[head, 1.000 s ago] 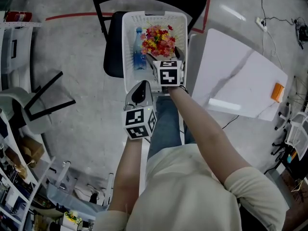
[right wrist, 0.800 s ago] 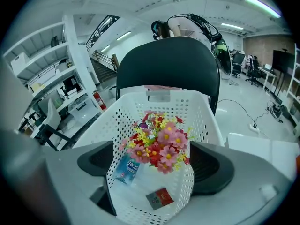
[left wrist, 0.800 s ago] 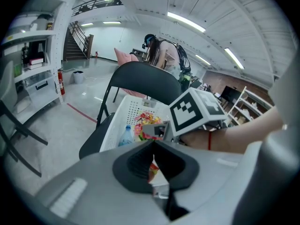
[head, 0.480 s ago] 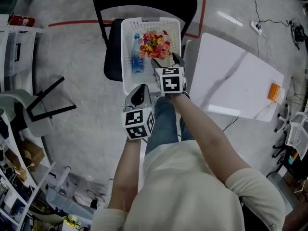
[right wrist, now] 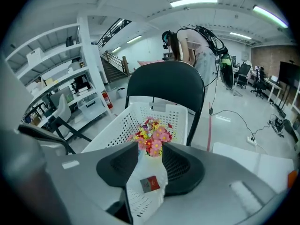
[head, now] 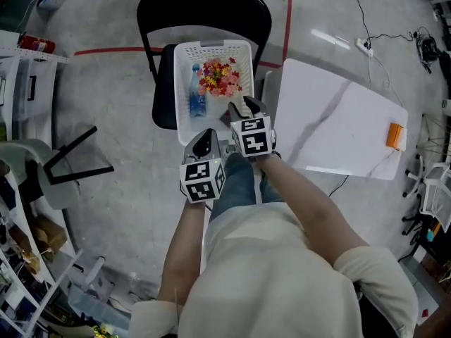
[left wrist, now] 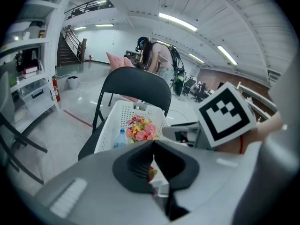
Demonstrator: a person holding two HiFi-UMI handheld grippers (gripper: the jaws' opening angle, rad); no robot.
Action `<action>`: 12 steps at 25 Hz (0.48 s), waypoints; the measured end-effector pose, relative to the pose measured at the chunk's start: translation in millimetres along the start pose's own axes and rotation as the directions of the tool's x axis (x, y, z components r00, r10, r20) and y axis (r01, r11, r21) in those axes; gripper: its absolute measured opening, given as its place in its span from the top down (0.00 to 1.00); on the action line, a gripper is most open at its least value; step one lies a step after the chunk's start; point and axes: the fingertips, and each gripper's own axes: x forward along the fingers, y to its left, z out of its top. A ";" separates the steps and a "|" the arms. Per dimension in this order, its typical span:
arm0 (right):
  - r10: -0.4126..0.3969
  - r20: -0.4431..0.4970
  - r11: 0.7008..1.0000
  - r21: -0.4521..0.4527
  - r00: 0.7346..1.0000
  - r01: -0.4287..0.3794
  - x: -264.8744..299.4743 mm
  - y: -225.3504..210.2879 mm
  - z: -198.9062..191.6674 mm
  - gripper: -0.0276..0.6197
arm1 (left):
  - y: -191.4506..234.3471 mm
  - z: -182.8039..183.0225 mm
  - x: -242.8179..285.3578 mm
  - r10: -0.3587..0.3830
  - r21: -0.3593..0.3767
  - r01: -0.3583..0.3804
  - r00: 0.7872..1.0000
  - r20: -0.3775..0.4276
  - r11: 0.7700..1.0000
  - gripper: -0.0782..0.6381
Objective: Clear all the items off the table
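A white basket [head: 177, 90] rests on a black chair [head: 204, 5]. Inside lie a flower bouquet [head: 218, 77] in white wrap and a water bottle [head: 196, 97]. My right gripper [head: 242, 108] hovers over the basket's near end; its jaws have just been closing, with a gap left and nothing between them. In the right gripper view the bouquet [right wrist: 152, 137] shows through that gap, lying in the basket [right wrist: 122, 125] beyond. My left gripper [head: 204, 138] hangs at the basket's near rim, pads together and empty. The left gripper view shows the bouquet [left wrist: 140, 129] and bottle [left wrist: 120, 138].
A white table [head: 338, 132] stands right of the chair, bearing a small orange object [head: 394, 136] near its far right edge. Shelving [head: 21, 55] and a second dark chair [head: 70, 160] stand at the left. A cable [head: 366, 20] trails on the floor behind the table.
My right gripper has lifted back out of the basket toward me, and its jaws have narrowed. The bouquet stays in the basket. The left gripper rose slightly.
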 end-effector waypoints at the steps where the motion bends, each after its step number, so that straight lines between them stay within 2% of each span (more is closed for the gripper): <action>1: 0.003 0.005 1.000 -0.009 1.000 -0.003 -5.6 0.1 0.6 0.74 | -2.7 0.7 -1.0 -0.005 0.009 0.005 1.000 -0.001 1.000 0.88; 7: 0.036 0.039 0.998 -0.045 0.999 -0.035 -45.9 -0.1 7.3 0.94 | -16.5 4.5 -8.3 -0.026 0.036 0.026 1.000 -0.008 0.999 0.88; 12: 0.050 0.050 0.995 -0.086 0.997 -0.046 -77.0 -4.2 5.1 0.96 | -26.9 7.3 -13.4 -0.049 0.039 0.049 0.999 -0.010 0.998 0.88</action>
